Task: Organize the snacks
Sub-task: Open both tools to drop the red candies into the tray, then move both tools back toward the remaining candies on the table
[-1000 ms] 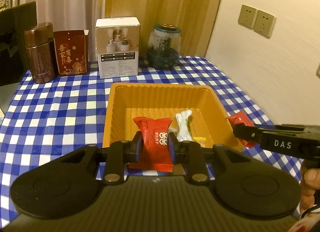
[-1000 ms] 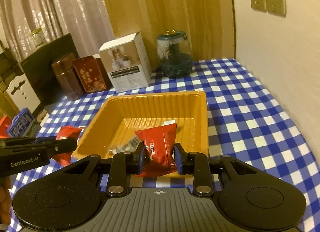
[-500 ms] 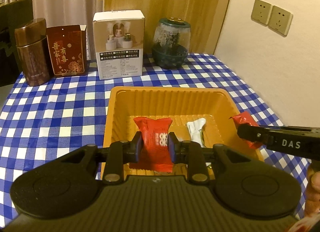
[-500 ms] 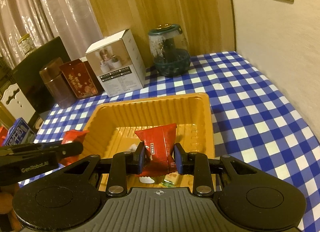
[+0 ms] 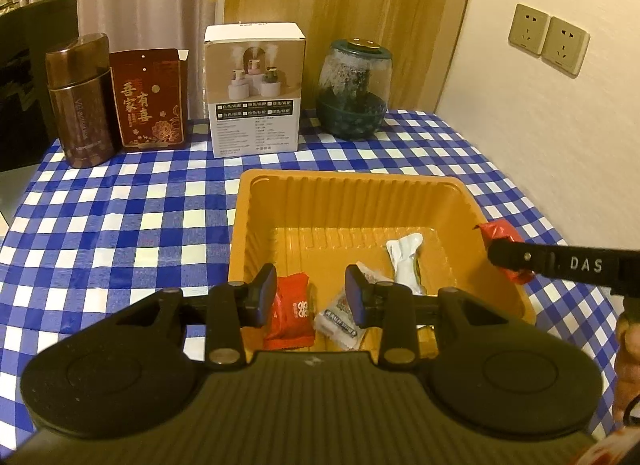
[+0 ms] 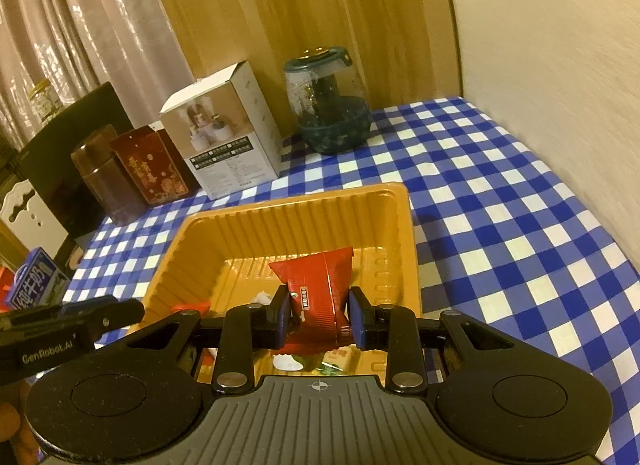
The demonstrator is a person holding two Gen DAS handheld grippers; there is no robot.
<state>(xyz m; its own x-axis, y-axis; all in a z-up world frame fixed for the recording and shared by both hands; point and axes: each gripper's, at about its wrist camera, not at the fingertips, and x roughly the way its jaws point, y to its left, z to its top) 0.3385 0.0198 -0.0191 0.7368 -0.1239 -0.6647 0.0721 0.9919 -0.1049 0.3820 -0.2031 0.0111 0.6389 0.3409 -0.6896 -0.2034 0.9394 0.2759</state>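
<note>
Since a second ago the left gripper [image 5: 311, 297] has let go: its jaws, clamped then on a bright red snack packet [image 5: 291, 311], have just been opening, and the packet now lies loose between them on the floor of the orange tray [image 5: 352, 185], neither pad pressing on it. It sits at the tray's near edge, just beside a clear crinkly wrapper [image 5: 340, 315] and not far from a white wrapped sweet [image 5: 404, 255]. So that snack counts as delivered, I'd say

Over on the other side, the right gripper [image 6: 318, 315] has kept its hold all the while; its jaws stand narrow and pinch a dark red packet [image 6: 320, 289], which hangs above the tray's near right part, over a few small sweets [image 6: 338, 353] already in there. It looks set to be dropped next, though it has not been released

Both packets have come forward over the tray since the earlier view. Out on the checked desk [image 6: 500, 205] I can make out a blue carton [image 6: 38, 281] at the far left edge, possibly another item to collect; the tins, box and jar along the back look like plain furnishings
</note>
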